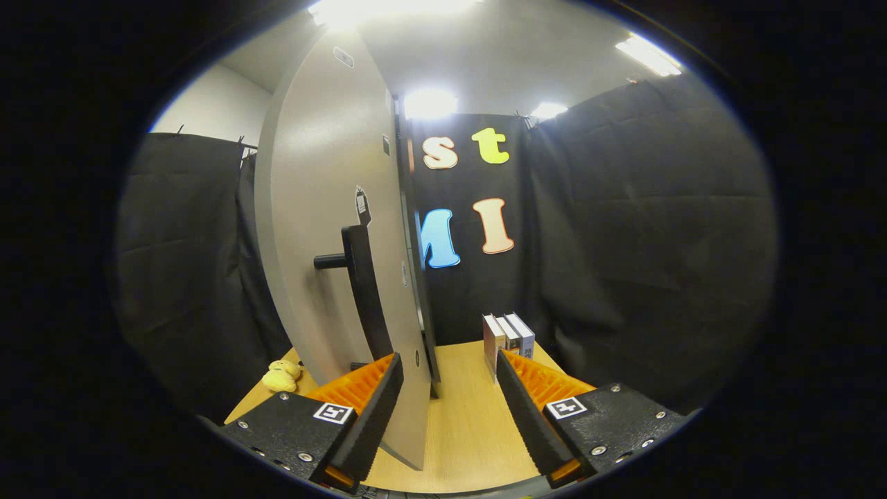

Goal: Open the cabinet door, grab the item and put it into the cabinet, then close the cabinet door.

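Note:
A tall grey cabinet door (326, 208) stands swung out and almost edge-on just ahead of me. Its black bar handle (364, 291) sticks out on the left face, above my left finger. My gripper (448, 360) is open; the door's lower free edge reaches down between the fingers, close to the left finger (378, 409), and nothing is held. A small yellow soft toy (280, 376) lies on the wooden table (464, 416), left of the door and beyond the left finger. The cabinet's inside is hidden behind the door.
Three upright books (509, 336) stand at the back of the table, just beyond the right finger (527, 409). Black cloth walls close in the table on the left, back and right.

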### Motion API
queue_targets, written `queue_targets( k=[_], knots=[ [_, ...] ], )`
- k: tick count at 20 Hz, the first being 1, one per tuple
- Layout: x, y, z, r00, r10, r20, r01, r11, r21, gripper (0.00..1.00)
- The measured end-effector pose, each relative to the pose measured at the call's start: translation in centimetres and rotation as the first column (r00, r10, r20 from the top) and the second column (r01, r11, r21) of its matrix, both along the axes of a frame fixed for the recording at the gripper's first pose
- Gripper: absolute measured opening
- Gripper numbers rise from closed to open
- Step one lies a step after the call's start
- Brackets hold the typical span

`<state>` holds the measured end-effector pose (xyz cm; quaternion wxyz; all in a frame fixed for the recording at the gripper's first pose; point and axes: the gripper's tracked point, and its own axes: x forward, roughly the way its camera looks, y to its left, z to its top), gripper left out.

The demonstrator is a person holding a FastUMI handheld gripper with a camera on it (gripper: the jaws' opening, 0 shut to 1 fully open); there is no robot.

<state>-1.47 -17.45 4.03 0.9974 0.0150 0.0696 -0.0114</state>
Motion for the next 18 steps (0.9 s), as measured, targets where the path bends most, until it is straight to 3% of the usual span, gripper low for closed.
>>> queue_targets(
  k=[7,18],
  knots=[
    [0.2,8.7,0.1,0.998,0.066,0.022,-0.065,0.997,-0.044,0.86],
    [3.4,18.9,-0.2,0.992,0.091,0.084,-0.089,0.996,-0.031,0.89]
  ],
)
